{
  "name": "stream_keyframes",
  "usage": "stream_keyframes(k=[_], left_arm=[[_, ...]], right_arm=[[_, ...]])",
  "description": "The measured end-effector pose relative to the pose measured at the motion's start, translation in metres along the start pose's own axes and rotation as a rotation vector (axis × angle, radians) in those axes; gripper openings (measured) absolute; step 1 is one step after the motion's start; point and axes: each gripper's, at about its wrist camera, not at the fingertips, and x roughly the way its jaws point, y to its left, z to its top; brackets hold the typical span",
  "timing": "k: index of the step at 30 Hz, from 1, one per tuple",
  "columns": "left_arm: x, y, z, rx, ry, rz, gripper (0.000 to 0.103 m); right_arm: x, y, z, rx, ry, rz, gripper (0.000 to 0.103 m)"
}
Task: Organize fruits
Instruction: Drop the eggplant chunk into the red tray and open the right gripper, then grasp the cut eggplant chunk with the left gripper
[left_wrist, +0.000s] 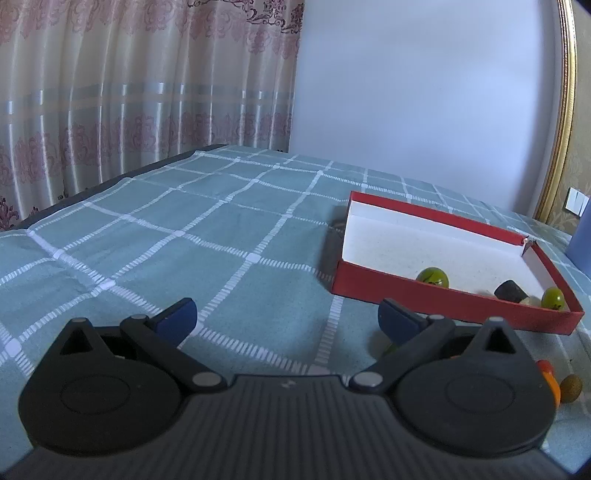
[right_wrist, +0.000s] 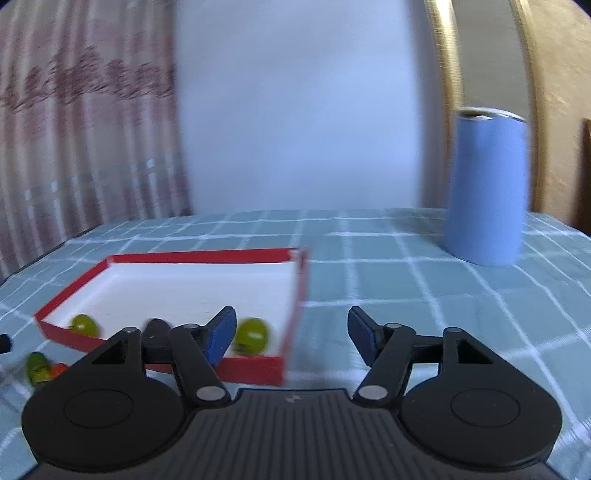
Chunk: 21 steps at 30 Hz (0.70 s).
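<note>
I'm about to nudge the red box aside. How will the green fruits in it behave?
The green fruits look round and smooth, so they would probably roll across the flat white floor of the red box. Its low walls should likely keep them in. They seem light.

Blue cylinder (right_wrist: 487, 188) upright on checked teal cloth (left_wrist: 207, 236), far right. Patterned curtain (left_wrist: 140, 81) far left; pale wall (left_wrist: 424, 92) behind.

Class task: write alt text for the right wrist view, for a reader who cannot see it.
An open right gripper hovers over a checked teal tablecloth, nothing between its blue-padded fingers. To its left, a shallow red box with a white inside holds two green fruits and a dark object; a tall blue cylinder stands behind on the right. The picture is motion-blurred.
</note>
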Motion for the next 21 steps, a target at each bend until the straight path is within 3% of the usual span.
stream_keyframes(k=[3,10,16,19,21], left_arm=[[-0.001,0.001,0.000,-0.002,-0.001,-0.006,0.103],[-0.016,-0.002,-0.003,0.037,-0.048,-0.047,0.103],[-0.027,-0.024,-0.009,0.205,-0.088,-0.108,0.103],[-0.036,-0.039,-0.016,0.306,-0.118,-0.142,0.097],[-0.039,-0.049,-0.020,0.358,-0.096,-0.168,0.091]], right_arm=[[0.002,-0.017,-0.007,0.060,0.020,-0.031,0.069],[0.019,-0.037,-0.017,0.159,0.108,-0.009,0.069],[0.020,-0.039,-0.020,0.186,0.122,0.006,0.069],[0.021,-0.041,-0.020,0.193,0.127,0.012,0.069],[0.022,-0.041,-0.021,0.193,0.132,0.014,0.070]])
